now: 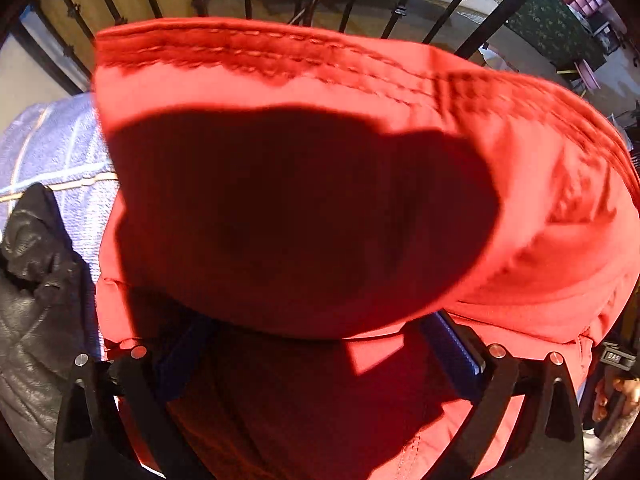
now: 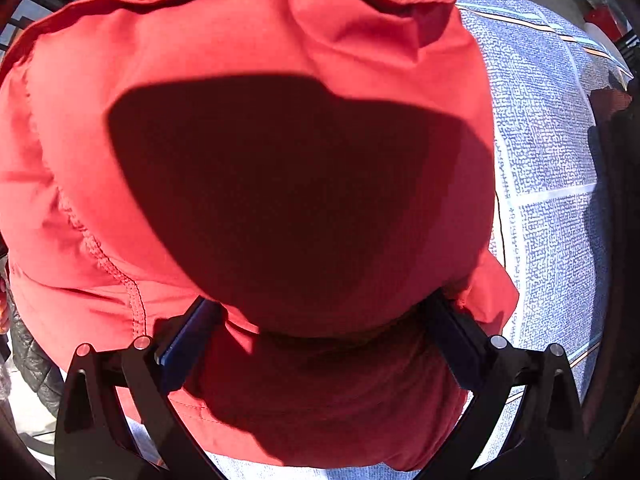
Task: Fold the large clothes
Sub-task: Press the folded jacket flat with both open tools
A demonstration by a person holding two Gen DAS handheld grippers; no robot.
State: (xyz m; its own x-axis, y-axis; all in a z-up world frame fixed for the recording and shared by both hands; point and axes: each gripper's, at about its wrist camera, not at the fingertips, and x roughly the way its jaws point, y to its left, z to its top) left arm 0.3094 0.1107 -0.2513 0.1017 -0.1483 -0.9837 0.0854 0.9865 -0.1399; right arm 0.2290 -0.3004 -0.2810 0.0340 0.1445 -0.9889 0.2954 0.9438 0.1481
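A red padded jacket (image 1: 360, 92) fills the left wrist view, with a stitched hem along its top edge. It also fills most of the right wrist view (image 2: 240, 40). My left gripper (image 1: 320, 344) has its blue-padded fingers (image 1: 456, 352) wide apart, with a thick fold of the jacket bulging between them and hiding the tips. My right gripper (image 2: 320, 336) stands the same way, its fingers (image 2: 188, 344) on either side of a thick fold. Whether either grips the cloth is hidden. The jacket lies on a blue-and-white woven cloth (image 2: 552, 168).
A black quilted garment (image 1: 36, 300) lies at the left in the left wrist view and shows at the lower left of the right wrist view (image 2: 32, 364). A black metal railing (image 1: 400, 8) stands behind the jacket. A person's hand (image 1: 612, 396) is at the right edge.
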